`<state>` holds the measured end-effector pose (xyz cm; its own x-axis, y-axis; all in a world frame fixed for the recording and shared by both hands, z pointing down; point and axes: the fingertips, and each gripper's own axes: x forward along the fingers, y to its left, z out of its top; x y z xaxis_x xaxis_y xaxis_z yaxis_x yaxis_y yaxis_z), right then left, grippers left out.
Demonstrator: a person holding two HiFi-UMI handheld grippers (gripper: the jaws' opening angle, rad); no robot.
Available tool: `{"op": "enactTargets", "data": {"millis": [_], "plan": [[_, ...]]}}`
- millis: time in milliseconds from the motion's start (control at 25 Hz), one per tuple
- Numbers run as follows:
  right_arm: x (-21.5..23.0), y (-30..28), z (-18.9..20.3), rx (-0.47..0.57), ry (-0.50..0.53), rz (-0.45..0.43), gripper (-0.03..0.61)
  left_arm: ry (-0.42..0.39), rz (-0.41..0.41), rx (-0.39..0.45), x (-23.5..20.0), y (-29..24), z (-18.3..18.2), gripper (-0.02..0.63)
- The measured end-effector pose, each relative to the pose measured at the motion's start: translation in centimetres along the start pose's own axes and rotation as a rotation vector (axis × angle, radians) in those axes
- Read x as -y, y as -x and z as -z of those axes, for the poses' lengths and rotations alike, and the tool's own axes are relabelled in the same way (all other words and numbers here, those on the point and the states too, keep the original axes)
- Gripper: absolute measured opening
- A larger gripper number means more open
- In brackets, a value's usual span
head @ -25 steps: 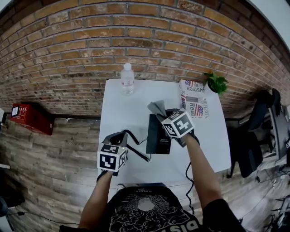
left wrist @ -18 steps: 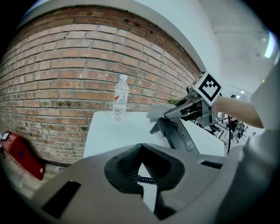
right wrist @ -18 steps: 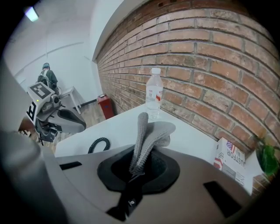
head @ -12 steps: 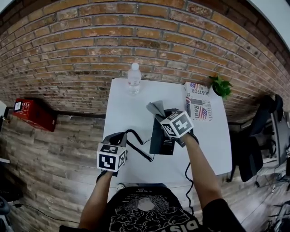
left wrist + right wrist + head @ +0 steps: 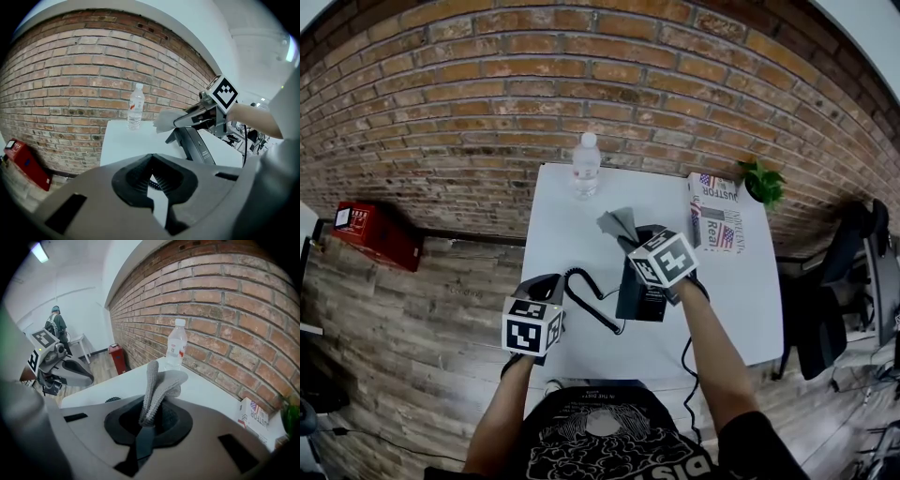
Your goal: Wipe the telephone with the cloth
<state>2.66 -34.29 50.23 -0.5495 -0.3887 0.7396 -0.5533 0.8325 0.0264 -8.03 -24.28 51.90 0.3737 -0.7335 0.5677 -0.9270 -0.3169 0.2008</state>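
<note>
White table butts its far edge against the brick wall, and there's plenty of bare surface on the left half, from the water bottle at the back down to the near edge. Back-right corner is crowded: printed box, small plant just beside it. Telephone sits mid-table, its coiled cord looping out to the left; bare white runs on its right to the table edge, with an office chair beyond. Right forearm angles in over the near edge, right gripper above the telephone's far end, jaws clenched on the grey cloth, which flares out into the air past the phone's top (no contact that I can make out). Left forearm reaches straight ahead, left gripper at the table's left edge just beside the cord loop, jaws drawn together on nothing, pointing at the wall.
</note>
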Motion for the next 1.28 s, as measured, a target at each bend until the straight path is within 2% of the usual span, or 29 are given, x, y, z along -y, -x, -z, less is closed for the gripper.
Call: {"op": "enactTargets", "data": {"millis": [240, 640, 1040, 1280], "plan": [[-0.8, 1.8, -2.0, 0.091, -0.027, 0.042, 0.012, -0.019, 0.002, 0.020, -0.2, 1.3, -0.5, 0.006], [-3.9, 7.5, -4.0, 0.246, -0.057, 0.142, 0.012, -0.072, 0.059, 0.068, 1.2, 4.1, -2.2, 0.006], [-7.6, 13.8, -2.3, 0.364, -0.151, 0.294, 0.012, -0.124, 0.089, 0.105, 1.8, 8.0, -2.0, 0.006], [-10.0, 16.7, 0.2, 0.417, -0.233, 0.360, 0.012, -0.136, 0.091, 0.128, 1.5, 10.3, -1.3, 0.006]]}}
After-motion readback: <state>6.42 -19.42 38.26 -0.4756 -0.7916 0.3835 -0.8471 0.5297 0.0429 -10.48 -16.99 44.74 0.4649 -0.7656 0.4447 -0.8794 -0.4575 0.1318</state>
